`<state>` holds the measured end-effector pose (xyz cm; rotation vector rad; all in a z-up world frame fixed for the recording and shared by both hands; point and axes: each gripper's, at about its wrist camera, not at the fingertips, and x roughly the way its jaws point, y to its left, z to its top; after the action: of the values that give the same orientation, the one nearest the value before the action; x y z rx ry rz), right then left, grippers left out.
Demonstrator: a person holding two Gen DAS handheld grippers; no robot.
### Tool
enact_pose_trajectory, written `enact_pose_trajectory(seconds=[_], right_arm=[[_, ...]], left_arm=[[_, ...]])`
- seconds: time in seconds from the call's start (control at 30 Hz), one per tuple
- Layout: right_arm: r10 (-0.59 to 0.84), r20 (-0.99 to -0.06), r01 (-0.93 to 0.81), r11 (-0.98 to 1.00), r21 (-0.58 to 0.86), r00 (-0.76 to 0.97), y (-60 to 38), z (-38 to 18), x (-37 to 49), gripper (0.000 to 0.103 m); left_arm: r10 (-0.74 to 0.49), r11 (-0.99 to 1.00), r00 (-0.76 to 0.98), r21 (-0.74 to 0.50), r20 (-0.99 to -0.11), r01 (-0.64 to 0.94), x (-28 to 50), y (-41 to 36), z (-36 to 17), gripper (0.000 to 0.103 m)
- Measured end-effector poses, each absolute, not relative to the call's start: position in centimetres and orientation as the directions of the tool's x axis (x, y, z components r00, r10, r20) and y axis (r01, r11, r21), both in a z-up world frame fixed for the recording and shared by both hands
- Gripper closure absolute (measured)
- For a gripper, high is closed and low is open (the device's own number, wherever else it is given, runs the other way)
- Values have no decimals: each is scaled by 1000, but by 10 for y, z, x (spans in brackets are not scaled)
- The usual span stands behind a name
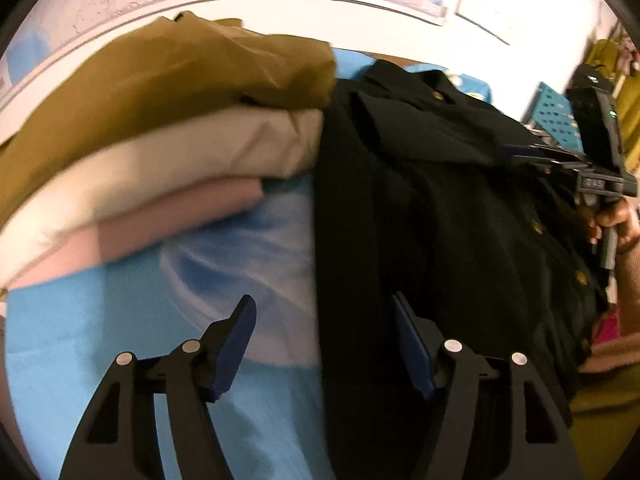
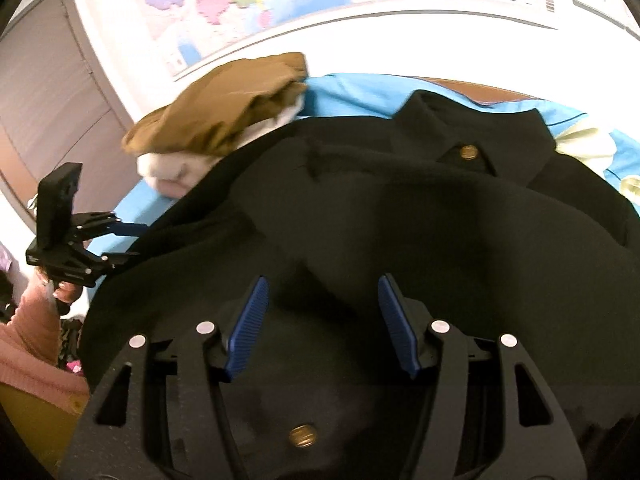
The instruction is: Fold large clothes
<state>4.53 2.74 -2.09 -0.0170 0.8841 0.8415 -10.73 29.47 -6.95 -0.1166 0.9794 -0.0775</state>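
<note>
**Black Coat Spread on Blue-Covered Surface, Both Grippers Unloaded**

The blue sheet (image 1: pixel 100 344) is smooth, with a pale printed pattern. On it lies the black coat (image 2: pixel 400 208): heavy, matte, woolly cloth, collar at the far end, round brass buttons (image 2: pixel 467 152). Just beside the coat stands a stack of folded garments (image 1: pixel 168 128): olive on top, cream below, pink at the base. The left gripper (image 1: pixel 324 348) stands wide, nothing between its ribbed blue pads, straddling the coat's edge. The right gripper (image 2: pixel 323 320) is parted above the coat, gripping nothing.
</note>
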Motion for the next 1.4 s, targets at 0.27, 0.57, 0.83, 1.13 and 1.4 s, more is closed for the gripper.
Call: enact_pose_trajectory(seconds=[0.27,0.57,0.83,1.13,1.4], right_arm=[[698,-667,-739,588,328,260,68,-14,10,45],[835,-547,-872,308,380,57,143,23,-39,44],[766,-629,-896,175,407,-136,240,-20,-89,28],[825,-538,-885,109,452,-173,227,12,-83,97],[952,-255,-801,286,525,172,48,110,1,97]], left_arm=[[-135,989,554,-149,-822,20,-126,303,-75,99],[-103,988,665,-155,-740,-19,-119,342,6,100],[-115,982,622,-185,-775,-48,-111,348,-8,99],[-194,965,644,-263,-740,-11,-108,352,13,96],[-286,941,856,-294,-431,166,-131,340,111,37]])
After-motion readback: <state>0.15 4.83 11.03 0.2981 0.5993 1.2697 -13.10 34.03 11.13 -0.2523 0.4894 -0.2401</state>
